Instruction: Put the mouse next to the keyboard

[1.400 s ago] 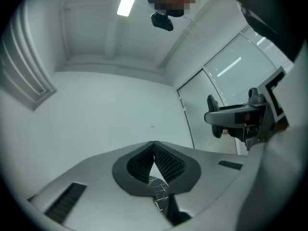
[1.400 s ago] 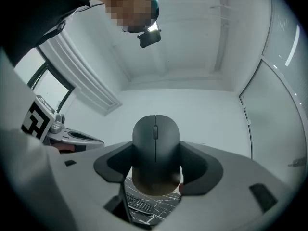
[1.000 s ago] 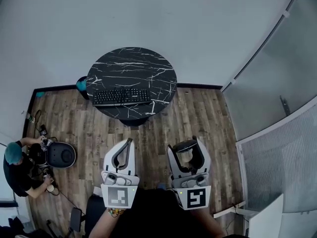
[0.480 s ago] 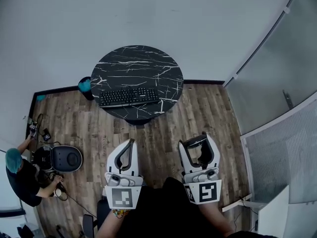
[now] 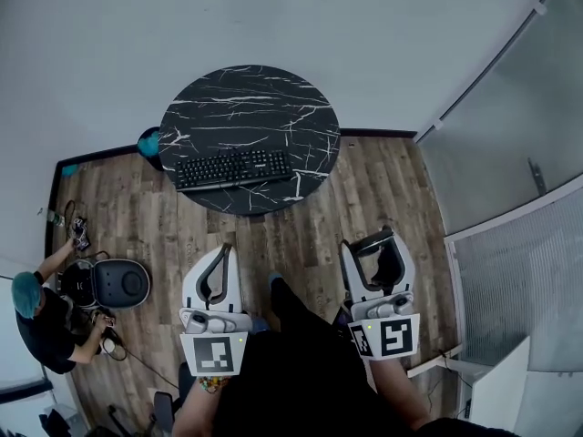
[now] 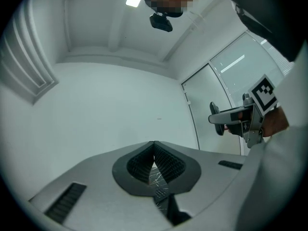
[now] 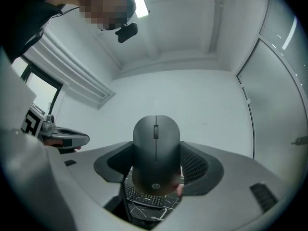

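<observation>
- Your right gripper (image 5: 377, 248) clamps the mouse (image 7: 155, 153); your left gripper (image 5: 221, 255) is pinched together, empty.
- The table (image 5: 264, 98) and keyboard (image 5: 233, 168) at 12 o'clock have drawn nearer; you're mid-approach.

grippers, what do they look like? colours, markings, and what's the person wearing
The left gripper and right gripper match: pale grey-white moulded shells that taper into two jaws lined with black ribbed pads. Each carries a white cube at the back with black-and-white square markers on its faces. The person wears a black top.
</observation>
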Demonstrator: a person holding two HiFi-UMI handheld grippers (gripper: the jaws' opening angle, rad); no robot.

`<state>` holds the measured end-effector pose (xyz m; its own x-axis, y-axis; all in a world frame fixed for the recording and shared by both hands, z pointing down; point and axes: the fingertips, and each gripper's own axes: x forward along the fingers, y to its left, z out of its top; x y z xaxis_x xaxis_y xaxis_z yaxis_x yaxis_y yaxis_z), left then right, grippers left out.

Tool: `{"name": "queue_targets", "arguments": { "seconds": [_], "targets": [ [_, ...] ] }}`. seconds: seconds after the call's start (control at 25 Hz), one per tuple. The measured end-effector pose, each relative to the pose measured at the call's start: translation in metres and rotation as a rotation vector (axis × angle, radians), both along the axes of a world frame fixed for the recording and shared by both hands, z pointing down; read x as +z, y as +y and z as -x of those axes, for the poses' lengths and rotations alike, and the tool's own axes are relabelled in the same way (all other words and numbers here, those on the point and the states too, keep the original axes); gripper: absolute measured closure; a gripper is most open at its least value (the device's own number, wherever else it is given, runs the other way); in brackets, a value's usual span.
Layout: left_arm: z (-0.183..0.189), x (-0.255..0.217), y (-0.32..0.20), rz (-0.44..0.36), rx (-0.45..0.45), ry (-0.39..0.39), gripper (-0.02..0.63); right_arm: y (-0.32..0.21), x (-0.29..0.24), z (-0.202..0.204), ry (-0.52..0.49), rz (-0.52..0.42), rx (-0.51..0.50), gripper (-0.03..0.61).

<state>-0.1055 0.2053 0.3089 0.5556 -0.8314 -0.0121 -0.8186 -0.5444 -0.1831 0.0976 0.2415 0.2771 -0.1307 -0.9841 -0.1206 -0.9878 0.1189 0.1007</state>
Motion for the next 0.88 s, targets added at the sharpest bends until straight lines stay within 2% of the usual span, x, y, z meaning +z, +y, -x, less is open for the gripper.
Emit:
{"name": "queue_targets", "arguments": {
  "seconds": [0.12, 0.28, 0.6, 0.88],
  "targets": [
    [-0.009, 0.002, -0.024, 0.013, -0.026, 0.024, 0.601, -0.028, 0.009, -0.021, -0.019, 0.006, -0.001, 0.301],
    [-0.021, 0.002, -0.054, 0.006, -0.057, -0.031, 0.601, -0.067, 0.018, -0.044, -0.049, 0.020, -0.029, 0.301],
    [-0.045, -0.006, -0.105, 0.008, -0.119, -0.059, 0.601, -0.127, 0.033, -0.081, -0.086, 0.064, -0.055, 0.301],
    [-0.067, 0.004, -0.126, 0.044, -0.148, -0.063, 0.601, -0.167, 0.048, -0.088, -0.084, 0.096, -0.136, 0.301]
  ]
}}
